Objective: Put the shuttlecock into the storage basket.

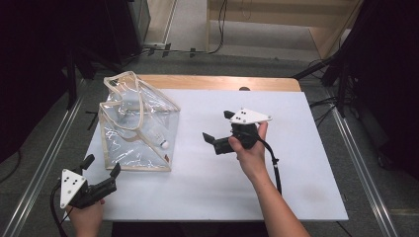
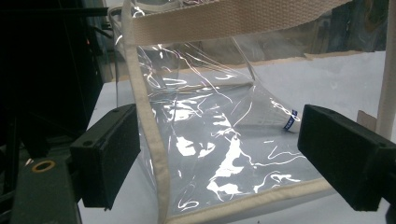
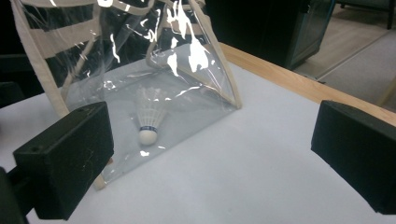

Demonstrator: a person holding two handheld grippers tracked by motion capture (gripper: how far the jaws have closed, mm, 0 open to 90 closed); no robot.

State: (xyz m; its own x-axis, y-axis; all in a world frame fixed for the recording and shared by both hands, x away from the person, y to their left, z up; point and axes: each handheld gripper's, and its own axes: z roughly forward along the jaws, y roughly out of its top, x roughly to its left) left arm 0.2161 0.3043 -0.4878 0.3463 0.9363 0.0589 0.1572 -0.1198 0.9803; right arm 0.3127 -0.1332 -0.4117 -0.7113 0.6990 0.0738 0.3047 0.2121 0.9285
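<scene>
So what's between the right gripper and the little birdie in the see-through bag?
Bare white tabletop, then the bag's clear wall; the birdie sits inside. The right gripper view shows it.

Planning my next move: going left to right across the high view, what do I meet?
Left gripper → clear bag → shuttlecock inside its right part → right gripper → bare white table.
</scene>
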